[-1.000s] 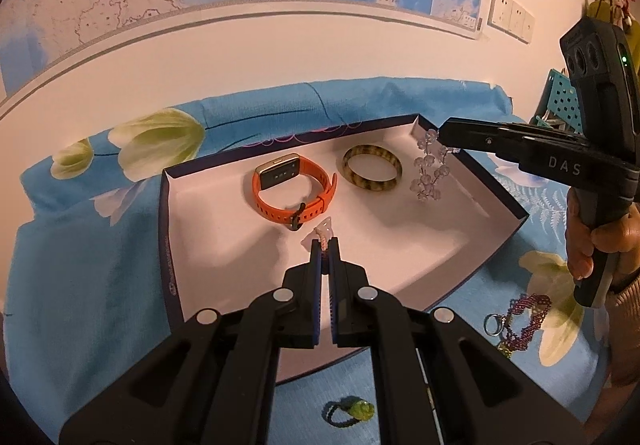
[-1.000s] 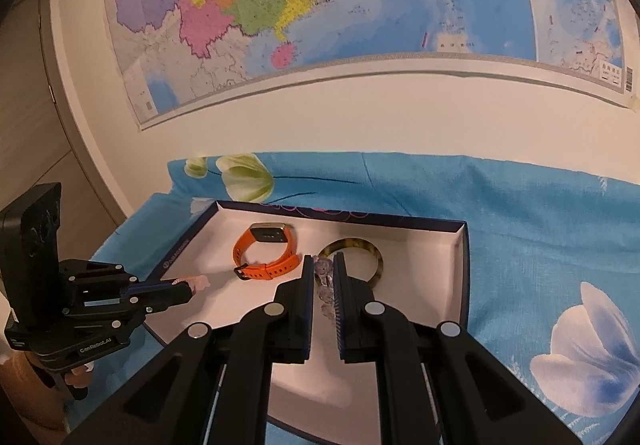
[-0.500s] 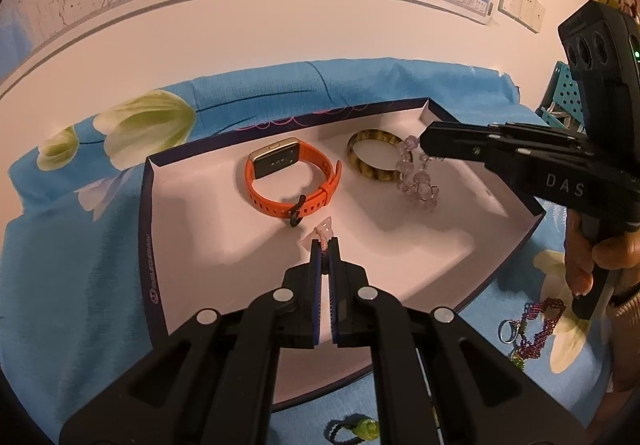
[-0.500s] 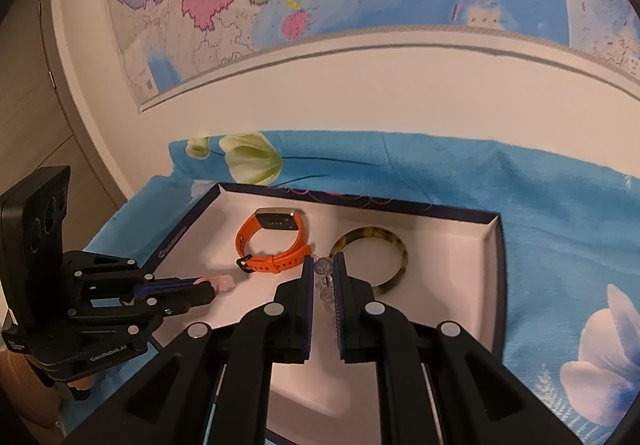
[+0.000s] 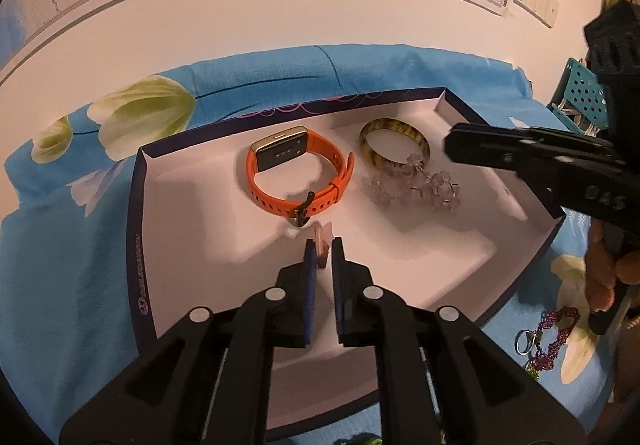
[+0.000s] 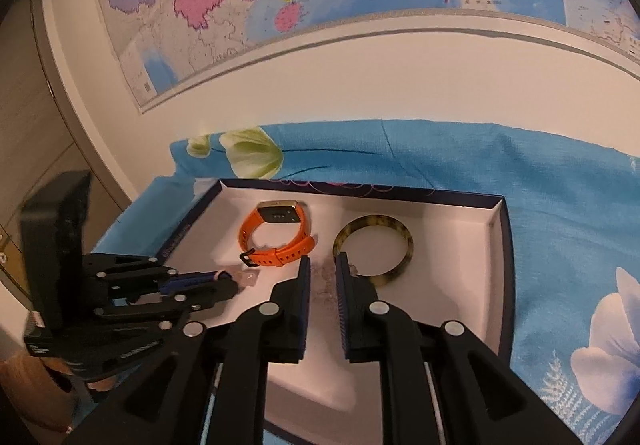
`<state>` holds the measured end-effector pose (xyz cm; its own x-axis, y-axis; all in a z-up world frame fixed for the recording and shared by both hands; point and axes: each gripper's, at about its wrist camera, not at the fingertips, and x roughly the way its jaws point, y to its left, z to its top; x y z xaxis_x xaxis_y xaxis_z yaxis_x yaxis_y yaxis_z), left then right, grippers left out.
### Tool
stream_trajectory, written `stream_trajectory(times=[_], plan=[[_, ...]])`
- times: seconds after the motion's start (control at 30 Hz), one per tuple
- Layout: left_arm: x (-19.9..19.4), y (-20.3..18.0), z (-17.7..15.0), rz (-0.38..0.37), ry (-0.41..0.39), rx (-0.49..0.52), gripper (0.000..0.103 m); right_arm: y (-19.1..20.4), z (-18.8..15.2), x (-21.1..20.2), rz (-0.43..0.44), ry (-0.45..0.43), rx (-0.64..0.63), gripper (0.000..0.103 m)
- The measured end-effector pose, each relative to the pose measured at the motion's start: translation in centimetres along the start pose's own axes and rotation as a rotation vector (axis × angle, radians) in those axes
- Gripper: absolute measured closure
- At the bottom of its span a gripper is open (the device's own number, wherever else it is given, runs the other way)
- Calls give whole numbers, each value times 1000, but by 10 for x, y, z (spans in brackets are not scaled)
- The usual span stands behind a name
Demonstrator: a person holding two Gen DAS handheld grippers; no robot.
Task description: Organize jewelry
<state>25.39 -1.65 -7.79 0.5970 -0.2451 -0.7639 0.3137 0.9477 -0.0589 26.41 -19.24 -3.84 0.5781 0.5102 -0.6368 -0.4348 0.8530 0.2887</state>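
The left claw (image 5: 323, 241) hangs low over the middle of the shallow white-lined box tray (image 5: 136, 245), which sits on the table under a blue floral cloth (image 5: 60, 265). Its jaws have just been opening. A tiny pale pink, see-through trinket (image 5: 325, 234) stands between the tips, and a slim gap shows beside it, so it looks let go rather than pinched. What kind of piece it is I cannot tell.

The right claw (image 6: 323, 259) hovers toward the tray's right side. Its jaws have just been opening too, and the clear crystal bead bracelet (image 5: 412, 185) lies heaped on the tray floor below the tips, not gripped. The bracelet touches the near rim of the mottled amber bangle (image 5: 394, 141), which lies by the tray's far right corner. The orange smart band (image 5: 296, 181) sits near the middle of the far wall, just beyond the trinket.

A purple beaded piece with a metal ring (image 5: 556, 329) waits on the cloth near the table's right edge, outside the tray. It should prove light, limp and slippery, draping when lifted. Pinching a bunch of its beads, or the stiff ring, would likely hold best. The trinket is small enough to tip or skid, so the left claw probably ought to lift straight off it.
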Motion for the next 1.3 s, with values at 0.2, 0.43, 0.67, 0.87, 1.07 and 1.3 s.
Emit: stream_trajectory(times=[0.2,0.43,0.67,0.87,1.07,1.3], plan=[[-14,2,-1,18,-40,-14,76,3,-7,-32,21,-37,-3,74],[-59,-3,-11,46,-141,4,64,9,-42,-75,18,-33,-46,67],[-95,-13,-42,12,-185,25,61,6,-86,-89,-34,42,-63,66],[-104,-25,-71,-10,-171,57,60,6,-113,-89,-46,93,-59,66],[-106,-38,-95,-42,-147,99,59,17,-122,-89,-39,90,-73,66],[-102,-48,-110,-61,-113,126,59,47,-121,-85,28,80,-140,66]])
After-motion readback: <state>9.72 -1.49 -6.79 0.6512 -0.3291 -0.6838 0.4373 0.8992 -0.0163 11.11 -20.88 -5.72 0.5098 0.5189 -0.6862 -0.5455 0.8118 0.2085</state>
